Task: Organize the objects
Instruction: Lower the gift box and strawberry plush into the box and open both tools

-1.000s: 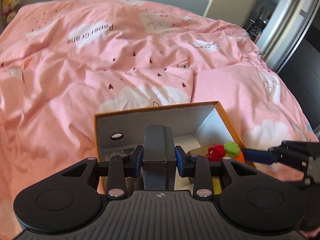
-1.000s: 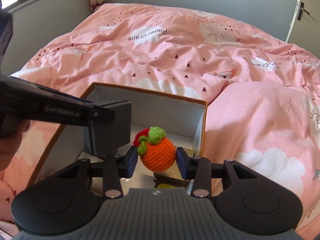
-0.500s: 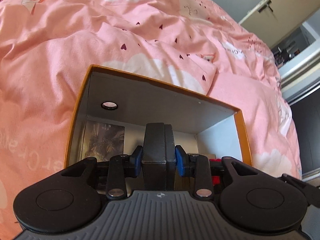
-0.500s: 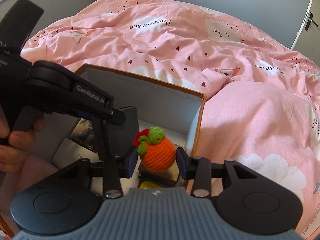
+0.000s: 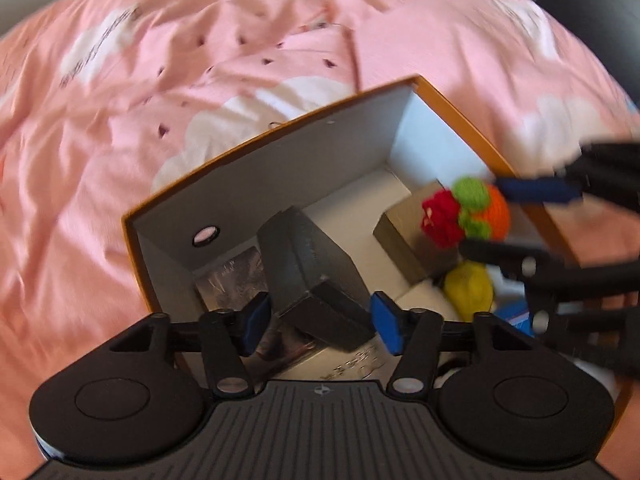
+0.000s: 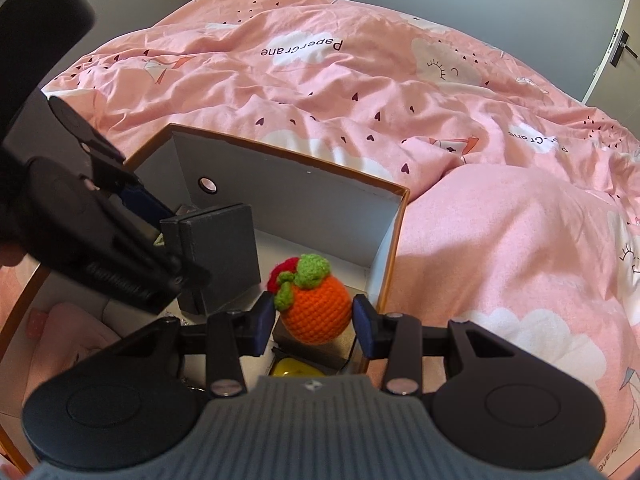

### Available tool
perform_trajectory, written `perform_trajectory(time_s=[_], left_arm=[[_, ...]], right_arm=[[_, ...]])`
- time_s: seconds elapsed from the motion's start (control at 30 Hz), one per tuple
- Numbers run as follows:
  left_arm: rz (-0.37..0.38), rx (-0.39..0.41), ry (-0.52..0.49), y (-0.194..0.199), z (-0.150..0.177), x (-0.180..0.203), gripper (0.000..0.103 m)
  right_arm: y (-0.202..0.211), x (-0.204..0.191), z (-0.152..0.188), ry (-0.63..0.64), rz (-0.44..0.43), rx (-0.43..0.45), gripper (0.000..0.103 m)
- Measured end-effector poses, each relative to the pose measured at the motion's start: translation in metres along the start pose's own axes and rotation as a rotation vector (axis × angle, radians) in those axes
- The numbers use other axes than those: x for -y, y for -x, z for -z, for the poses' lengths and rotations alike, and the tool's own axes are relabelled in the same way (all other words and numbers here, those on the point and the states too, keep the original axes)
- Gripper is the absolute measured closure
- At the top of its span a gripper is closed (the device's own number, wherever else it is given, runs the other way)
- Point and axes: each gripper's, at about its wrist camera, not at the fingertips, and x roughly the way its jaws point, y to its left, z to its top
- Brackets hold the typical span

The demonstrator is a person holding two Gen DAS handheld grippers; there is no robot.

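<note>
L claw [image 5: 318, 322] sits spread wide inside the orange box [image 5: 452, 106], pads clear of the dark grey case [image 5: 316, 276] tilted between them; looks let go, leaning toward the box's left wall. R claw [image 6: 315, 322] brackets the knit orange [image 6: 316, 308] w/ a sliver of gap each side, so parted, not pinching; the ball rests on a tan block [image 5: 416, 236] by the box's right wall.

Handling, my guess: knit orange is light, soft, squashy, grippy yarn; take it across the round body, not the green leaf. Case looks stiff, smooth, a bit heavier; grab the flat faces, mid-height.

Count in box: 1 grey case, 1 knit orange, 1 red knit bit [image 5: 442, 220] touching it, 1 yellow lump [image 5: 470, 290] below, 1 tan block, 1 foil-ish packet [image 5: 236, 280] near the left wall. Box sits on the pink bed [image 6: 500, 240].
</note>
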Motion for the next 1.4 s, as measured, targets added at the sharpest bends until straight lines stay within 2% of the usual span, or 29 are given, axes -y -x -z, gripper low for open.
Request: perform_trajectory(time_s=[0.23,0.33,0.37,0.4,0.47,0.67,0.87,1.03,1.17,1.3,1.4], left_arm=[[-0.054,-0.034,-0.359,-0.002,0.015,0.018,0.032],[-0.076,-0.046,-0.438,-0.009,0.019,0.02,0.048],[-0.078,-0.056,-0.447,-0.012,0.019,0.02,0.059],[-0.081,-0.068,-0.448,-0.015,0.019,0.02,0.067],[-0.08,-0.077,-0.426,-0.02,0.019,0.02,0.072],[-0.006,-0.041,-0.377,-0.026,0.014,0.021,0.08],[0.077,-0.058,-0.342,-0.035,0.008,0.018,0.08],[0.091,-0.044,-0.301,-0.037,0.002,0.016,0.08],[0.063,-0.031,-0.294,-0.036,0.0,0.013,0.08],[0.091,0.004,-0.222,-0.027,0.001,0.003,0.079],[0.085,0.049,-0.14,-0.019,0.006,-0.004,0.076]], right_arm=[[-0.002,0.0,-0.002,0.009,0.001,-0.008,0.059],[-0.002,0.0,-0.004,0.007,-0.003,-0.004,0.059],[-0.002,0.0,-0.004,0.007,-0.003,-0.004,0.059],[-0.002,0.0,-0.004,0.008,-0.003,-0.004,0.059],[-0.002,0.0,-0.005,0.008,-0.001,-0.006,0.059],[-0.003,0.002,-0.005,0.017,0.0,-0.017,0.059],[-0.002,0.002,-0.007,0.049,0.002,-0.024,0.059],[-0.003,-0.001,-0.011,0.107,-0.01,-0.034,0.059],[-0.009,-0.004,-0.017,0.199,-0.014,-0.038,0.059],[-0.019,-0.007,-0.026,0.294,0.009,-0.028,0.059],[-0.035,-0.012,-0.031,0.371,0.051,-0.044,0.059]])
